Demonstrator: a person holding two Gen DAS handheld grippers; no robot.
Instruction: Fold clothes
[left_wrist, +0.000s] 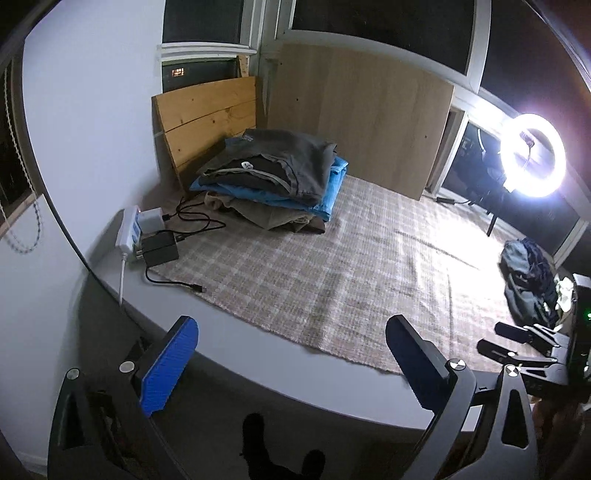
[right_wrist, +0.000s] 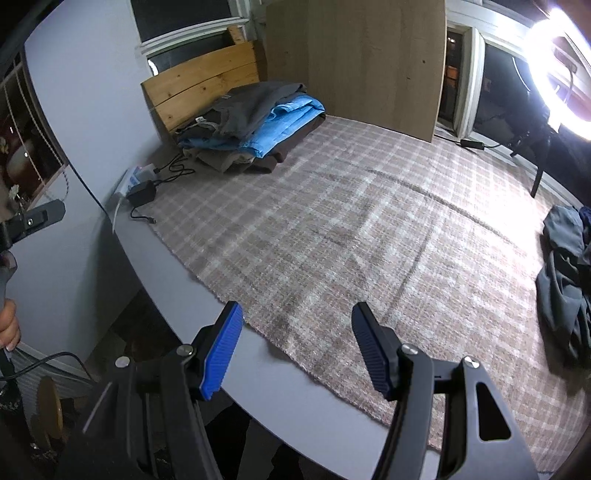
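L gripper (left_wrist: 291, 363) jaws wide apart, nothing between, held level. R gripper (right_wrist: 297, 347) same: jaws spread, empty, just off to the right.

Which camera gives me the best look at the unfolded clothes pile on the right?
The right wrist view: the unfolded pile lies on the plaid cloth at the frame's right edge, large enough to show grey folds, though partly cut off. The left wrist view shows it whole but smaller, darker, beside the right gripper.

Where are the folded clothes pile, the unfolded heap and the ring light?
folded clothes pile (left_wrist: 273, 173), left wrist view, grey top garment.
unfolded heap (right_wrist: 565, 273), right wrist view, grey cloth.
ring light (left_wrist: 511, 166), left wrist view, glowing rim.
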